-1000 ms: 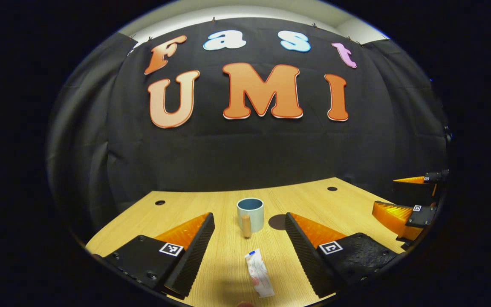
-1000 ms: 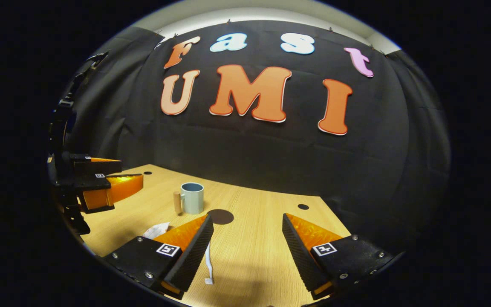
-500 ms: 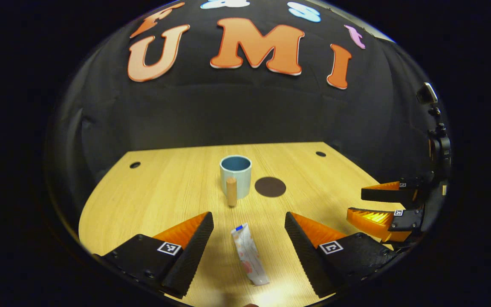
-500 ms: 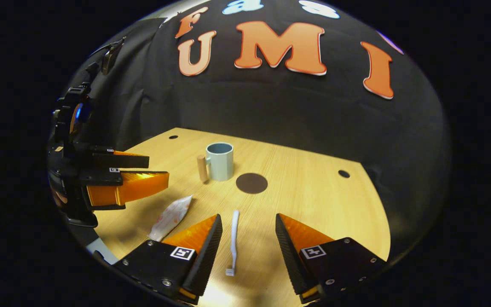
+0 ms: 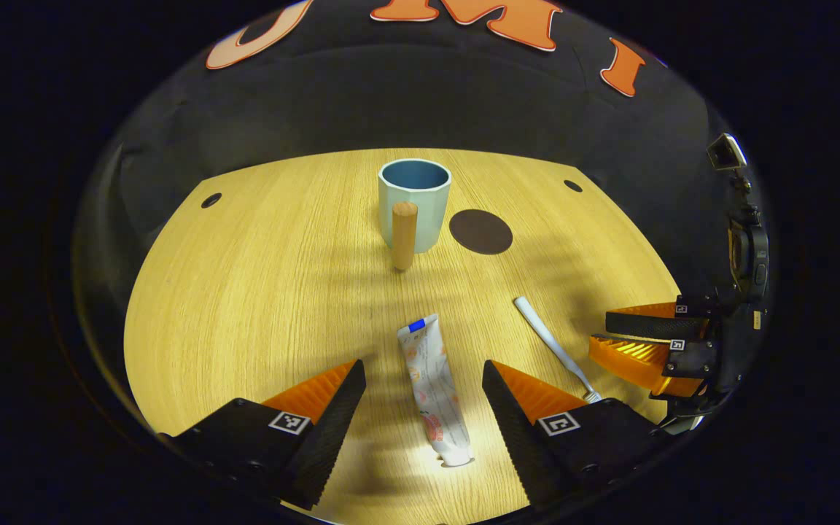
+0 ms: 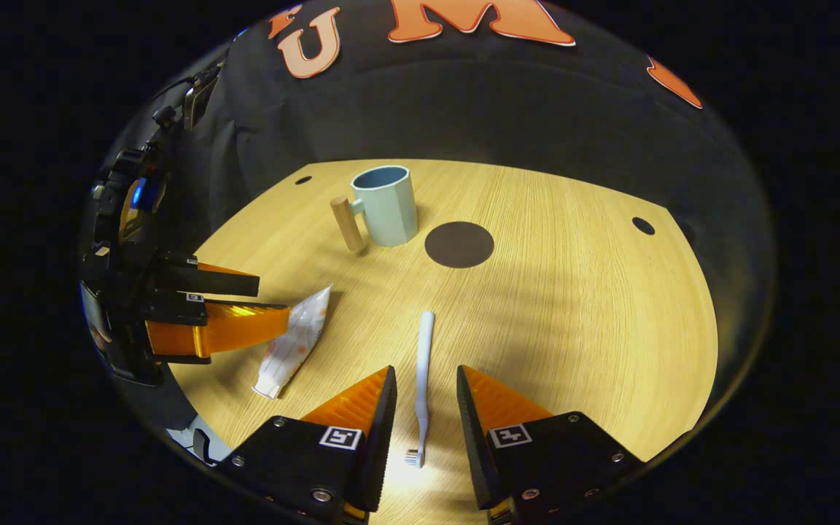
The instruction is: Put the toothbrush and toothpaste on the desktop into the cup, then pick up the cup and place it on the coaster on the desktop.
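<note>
A pale blue cup [image 5: 414, 204] with a wooden handle [image 5: 404, 235] stands upright at the back of the desktop, beside a dark round coaster [image 5: 480, 231]. The white toothpaste tube [image 5: 434, 386] lies flat between the fingers of my open left gripper [image 5: 424, 368]. The white toothbrush [image 6: 424, 379] lies flat, bristle end nearest, between the fingers of my right gripper [image 6: 425, 372], whose jaws stand a little apart and clear of it. The right gripper view also has the cup [image 6: 387, 205], the coaster [image 6: 459, 244], the tube [image 6: 294, 341] and the left gripper [image 6: 274, 297].
The wooden desktop [image 5: 245, 292] has small dark holes near its back corners [image 5: 210, 200]. The right gripper [image 5: 599, 332] hangs at the right edge of the left gripper view, close to the toothbrush [image 5: 553, 346]. Black cloth closes off the back.
Both grippers have tipped down and come lower over the desktop. The right gripper's jaws have narrowed around the toothbrush. The left gripper now straddles the toothpaste.
</note>
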`<state>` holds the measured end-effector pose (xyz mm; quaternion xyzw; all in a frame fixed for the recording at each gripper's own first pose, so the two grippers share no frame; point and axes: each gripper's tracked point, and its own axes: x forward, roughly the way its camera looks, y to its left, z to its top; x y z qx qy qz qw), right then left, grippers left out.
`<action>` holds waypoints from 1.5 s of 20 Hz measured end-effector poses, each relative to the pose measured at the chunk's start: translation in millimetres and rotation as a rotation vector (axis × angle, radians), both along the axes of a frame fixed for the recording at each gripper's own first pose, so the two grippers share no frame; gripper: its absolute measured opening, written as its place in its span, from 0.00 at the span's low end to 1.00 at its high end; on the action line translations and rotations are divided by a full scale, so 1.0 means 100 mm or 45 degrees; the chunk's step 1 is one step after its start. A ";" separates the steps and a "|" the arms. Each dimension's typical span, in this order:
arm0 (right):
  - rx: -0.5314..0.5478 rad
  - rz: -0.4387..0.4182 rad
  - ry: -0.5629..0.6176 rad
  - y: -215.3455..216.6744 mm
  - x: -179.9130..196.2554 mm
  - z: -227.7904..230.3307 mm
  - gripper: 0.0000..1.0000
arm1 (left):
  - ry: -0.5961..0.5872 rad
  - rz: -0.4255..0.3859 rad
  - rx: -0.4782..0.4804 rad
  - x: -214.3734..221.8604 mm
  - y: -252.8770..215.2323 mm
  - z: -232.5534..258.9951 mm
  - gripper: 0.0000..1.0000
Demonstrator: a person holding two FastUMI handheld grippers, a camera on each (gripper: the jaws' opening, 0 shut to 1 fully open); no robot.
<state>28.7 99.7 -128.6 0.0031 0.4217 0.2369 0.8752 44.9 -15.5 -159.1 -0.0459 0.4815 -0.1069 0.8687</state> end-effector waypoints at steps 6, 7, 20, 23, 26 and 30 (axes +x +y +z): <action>-0.090 0.028 0.082 0.02 0.03 -0.22 0.42 | 0.130 -0.035 0.012 0.00 -0.03 -0.18 0.97; -0.089 0.031 0.092 0.04 0.02 -0.24 0.35 | 0.152 -0.025 0.021 0.00 -0.02 -0.21 0.97; -0.051 0.035 0.155 0.21 0.08 -0.34 0.06 | 0.393 0.046 -0.033 -0.21 -0.13 -0.47 0.50; 0.033 0.019 0.167 0.25 0.08 -0.34 0.04 | 0.404 0.045 -0.045 -0.25 -0.12 -0.45 0.22; 0.153 0.001 0.170 0.29 0.07 -0.35 0.04 | 0.292 0.041 -0.123 -0.08 -0.17 -0.44 0.19; 0.276 -0.079 0.133 0.28 0.11 -0.22 0.04 | 0.199 0.048 -0.178 0.01 -0.16 -0.47 0.13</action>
